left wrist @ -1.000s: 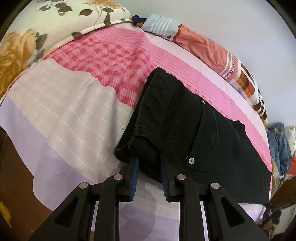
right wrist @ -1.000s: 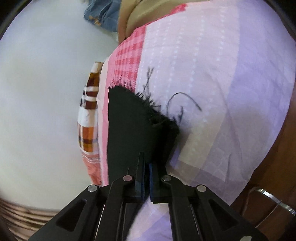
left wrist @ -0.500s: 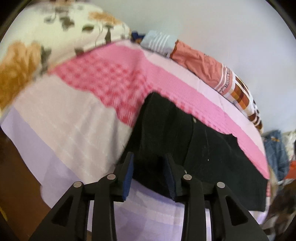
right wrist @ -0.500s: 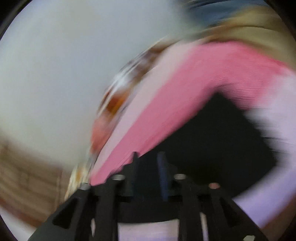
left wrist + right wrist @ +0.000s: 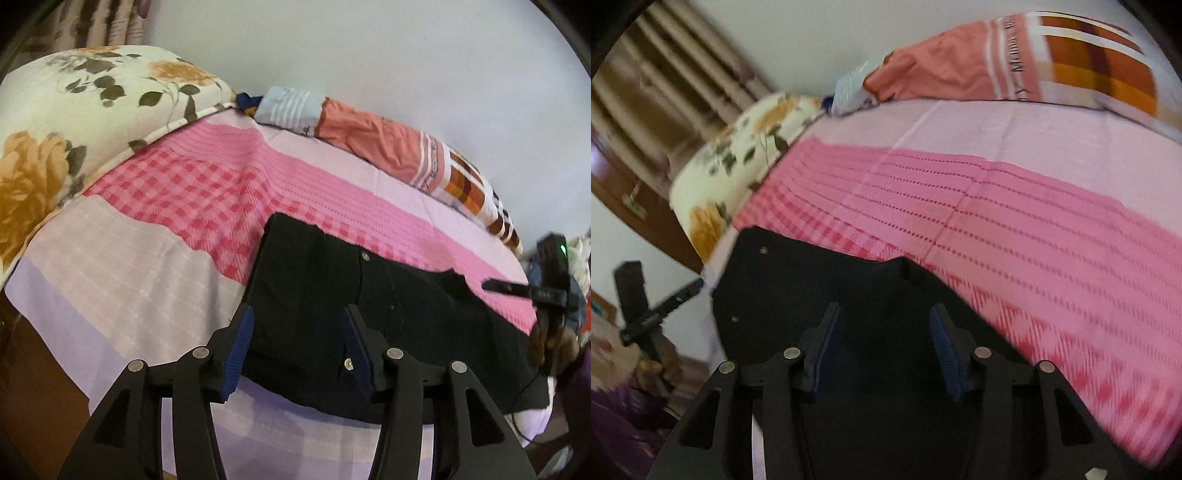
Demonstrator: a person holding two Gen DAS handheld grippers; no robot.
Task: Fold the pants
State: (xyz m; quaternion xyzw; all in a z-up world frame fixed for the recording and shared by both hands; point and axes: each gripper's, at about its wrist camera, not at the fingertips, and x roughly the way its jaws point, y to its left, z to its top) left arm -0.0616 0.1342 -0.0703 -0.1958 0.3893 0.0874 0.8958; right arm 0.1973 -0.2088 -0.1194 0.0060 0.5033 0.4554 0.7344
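Black pants point(image 5: 406, 325) lie folded flat on the pink and lilac bedsheet point(image 5: 147, 258), with metal rivets showing. My left gripper point(image 5: 297, 314) hovers over their near left corner, jaws opening, pads clear of the cloth. One finger point(image 5: 498, 286) of the right gripper shows at the pants' far right end. In the right wrist view, my right gripper point(image 5: 884, 310) hangs over the pants point(image 5: 812, 280), jaws apart and closing slightly, gripping nothing. The left gripper's black body shows at that view's left edge.
A floral pillow point(image 5: 92, 110) lies at the head of the bed, and an orange patterned bolster point(image 5: 369, 136) runs along the wall. The wooden bed frame point(image 5: 22, 369) borders the near left. Loose clothes point(image 5: 580, 266) pile up past the bed's right end. Curtains point(image 5: 665, 74) hang behind the pillow.
Both grippers let go of the pants and opened. The left one rose a little above the cloth. The right one swung round and now looks across the bed.
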